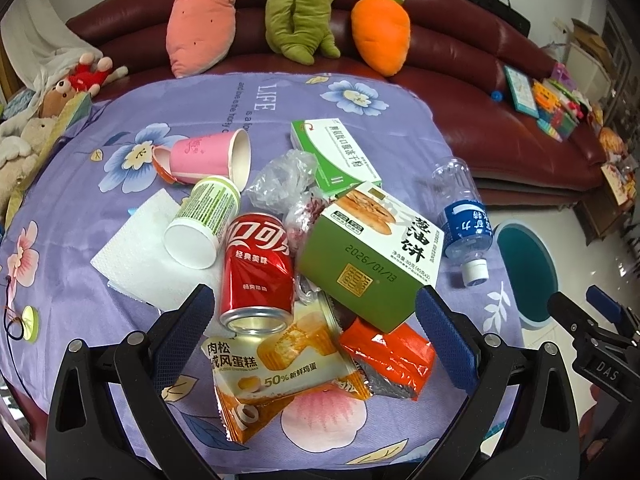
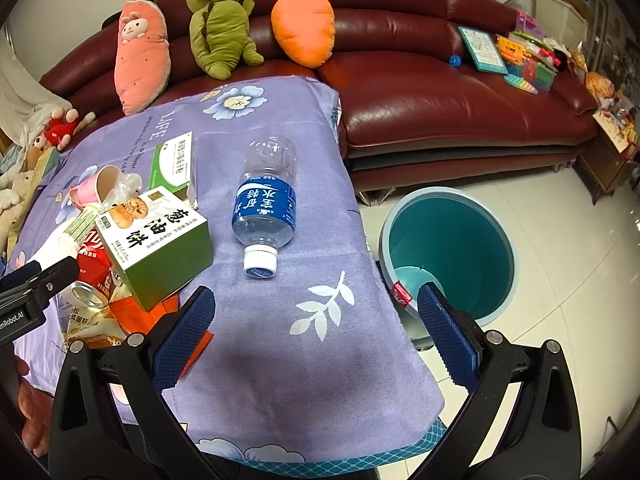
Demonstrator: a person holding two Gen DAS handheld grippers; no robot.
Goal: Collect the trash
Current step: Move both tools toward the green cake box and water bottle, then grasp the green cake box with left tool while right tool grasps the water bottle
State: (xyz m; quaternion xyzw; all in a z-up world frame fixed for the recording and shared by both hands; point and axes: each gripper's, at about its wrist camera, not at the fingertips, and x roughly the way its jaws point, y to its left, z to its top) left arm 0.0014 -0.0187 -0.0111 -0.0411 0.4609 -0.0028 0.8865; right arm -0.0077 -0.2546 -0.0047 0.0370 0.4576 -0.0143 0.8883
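A heap of trash lies on the purple flowered cloth: a red cola can, a green pancake box, a yellow cake wrapper, an orange wrapper, a white tube cup, a pink paper cup and a white-green carton. My left gripper is open, hovering over the can and wrappers. A clear water bottle lies on its side ahead of my open right gripper. The teal bin stands on the floor to the right.
A white napkin and crumpled clear plastic bag lie in the heap. The dark red sofa behind carries plush toys and books. White tiled floor surrounds the bin.
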